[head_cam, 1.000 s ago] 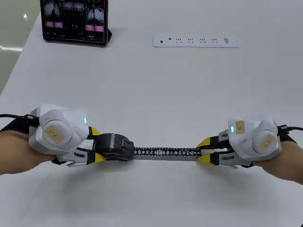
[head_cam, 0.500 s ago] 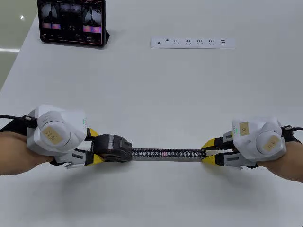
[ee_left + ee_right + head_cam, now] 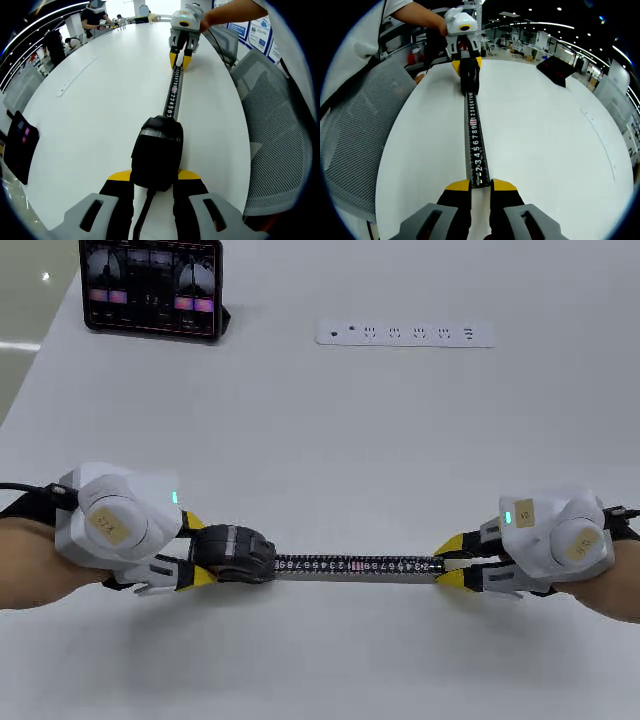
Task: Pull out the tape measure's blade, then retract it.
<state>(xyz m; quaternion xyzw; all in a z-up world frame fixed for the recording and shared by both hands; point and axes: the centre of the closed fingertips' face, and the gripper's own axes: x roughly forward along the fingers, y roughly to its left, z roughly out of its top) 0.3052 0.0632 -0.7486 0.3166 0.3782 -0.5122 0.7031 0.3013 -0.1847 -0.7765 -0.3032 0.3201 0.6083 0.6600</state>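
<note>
A black tape measure case (image 3: 236, 551) lies on the white table, with my left gripper (image 3: 195, 549) shut on it from the left. In the left gripper view the case (image 3: 157, 152) sits between the yellow-tipped fingers (image 3: 120, 176). The dark numbered blade (image 3: 355, 566) runs out to the right, flat along the table. My right gripper (image 3: 449, 562) is shut on the blade's end; in the right gripper view the blade (image 3: 475, 147) stretches from the fingertips (image 3: 457, 186) to the far case (image 3: 470, 75).
A white power strip (image 3: 405, 334) lies at the back centre of the table. A dark tablet (image 3: 150, 285) with a lit screen stands at the back left. The table's near edge runs just below both hands. Mesh chairs (image 3: 272, 125) stand beside the table.
My right gripper has moved further right with the blade end, so more blade is drawn out. The left gripper and case have stayed about where they were.
</note>
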